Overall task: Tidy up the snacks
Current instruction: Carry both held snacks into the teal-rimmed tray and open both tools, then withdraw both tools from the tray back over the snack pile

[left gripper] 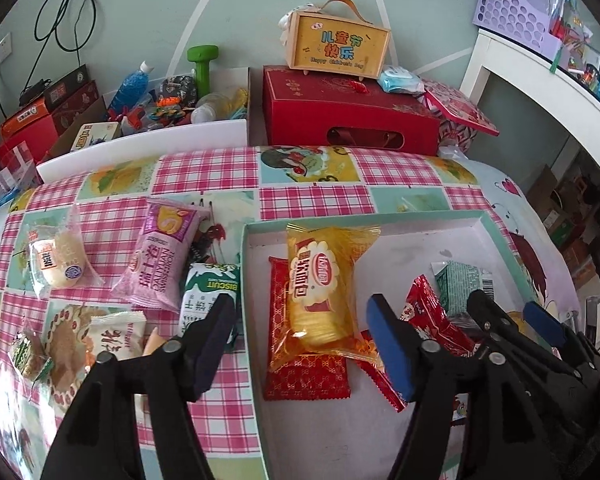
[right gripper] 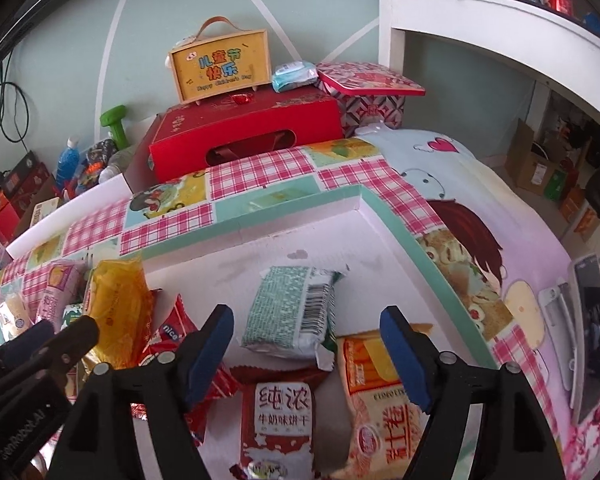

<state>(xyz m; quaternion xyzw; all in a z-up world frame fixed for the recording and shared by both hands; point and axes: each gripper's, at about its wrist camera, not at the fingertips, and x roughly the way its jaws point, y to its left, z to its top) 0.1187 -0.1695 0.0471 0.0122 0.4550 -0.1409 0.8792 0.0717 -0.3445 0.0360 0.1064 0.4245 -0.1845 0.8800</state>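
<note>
On the checked cloth (left gripper: 204, 176) at the left, about 6 snacks lay loose outside the tray (left gripper: 247, 280): a pale round cake (left gripper: 58, 264), a pink Swiss-roll pack (left gripper: 162, 256) with its long axis running away from the camera and leaning right, a green biscuit pack (left gripper: 208, 292) touching the tray's left wall, and a white pack (left gripper: 116, 334) nearer the camera. Inside the tray, the yellow bread pack (left gripper: 320, 284) lay lengthwise toward the wall, across a red pack (left gripper: 296, 372). The left gripper (left gripper: 300, 344) hung spread and empty above the tray's left edge. Farther right, the teal pack (right gripper: 292, 312) pointed up and right, barcode end farthest; a milk-biscuit pack (right gripper: 278, 420) and orange roll pack (right gripper: 376, 408) lay near. The right gripper (right gripper: 308, 352) stood spread, pinching nothing. Judging by counts, the sorting seemed roughly half done.
</note>
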